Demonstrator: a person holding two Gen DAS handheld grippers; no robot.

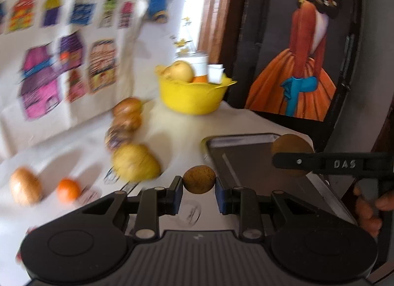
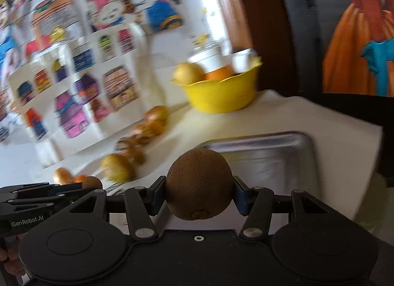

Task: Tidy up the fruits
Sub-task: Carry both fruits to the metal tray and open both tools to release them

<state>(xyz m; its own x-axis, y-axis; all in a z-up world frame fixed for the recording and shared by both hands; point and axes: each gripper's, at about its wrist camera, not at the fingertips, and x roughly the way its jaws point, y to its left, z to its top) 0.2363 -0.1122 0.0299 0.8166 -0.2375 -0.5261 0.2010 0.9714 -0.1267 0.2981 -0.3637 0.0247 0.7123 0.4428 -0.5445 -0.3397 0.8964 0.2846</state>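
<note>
Left wrist view: left claw (image 1: 199, 188) clamped on a small brown fruit (image 1: 199, 179), held above the counter (image 1: 172, 123) just left of the metal tray (image 1: 248, 160). Right claw (image 2: 199, 196) grips a bigger kiwi (image 2: 199, 183) at its widest part, near the tray's front edge. Both look light, firm-ish, fuzzy skin = decent grip, but prob bruise if squeezed hard; hold across the middle. Only the left view shows the person's hand (image 1: 369, 208) on the other handle; right view shows the tray's far corner.

The right gripper (image 1: 293, 160) bears the letters "DAS", and the left gripper (image 2: 92, 182) bears "GenRobot.AI".
</note>
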